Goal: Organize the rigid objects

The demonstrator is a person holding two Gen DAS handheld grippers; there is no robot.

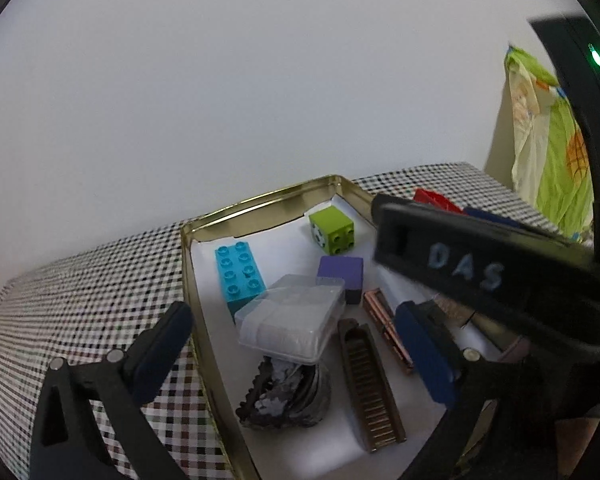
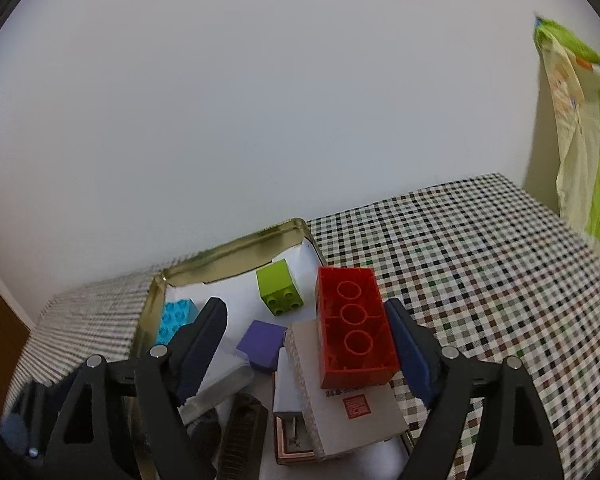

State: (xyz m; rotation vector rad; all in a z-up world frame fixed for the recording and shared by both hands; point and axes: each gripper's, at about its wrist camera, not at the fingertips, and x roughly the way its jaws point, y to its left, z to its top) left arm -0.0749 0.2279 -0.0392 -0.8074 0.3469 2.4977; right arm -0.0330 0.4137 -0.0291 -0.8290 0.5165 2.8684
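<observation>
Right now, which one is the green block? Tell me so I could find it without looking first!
Find the gold metal tin on the checkered tablecloth. Look in its far corner, near the wall. The green block lies tipped on its side there, apart from the rest: it is a small lime cube, unlike the long turquoise brick and the smooth purple block.

A checked cloth (image 2: 480, 264) in brown, green and white squares covers the desk out to its far edge. Behind stands a plain pale wall (image 2: 260, 100). Past the far right corner hangs a lime-green and cream printed fabric (image 2: 588, 152).
</observation>
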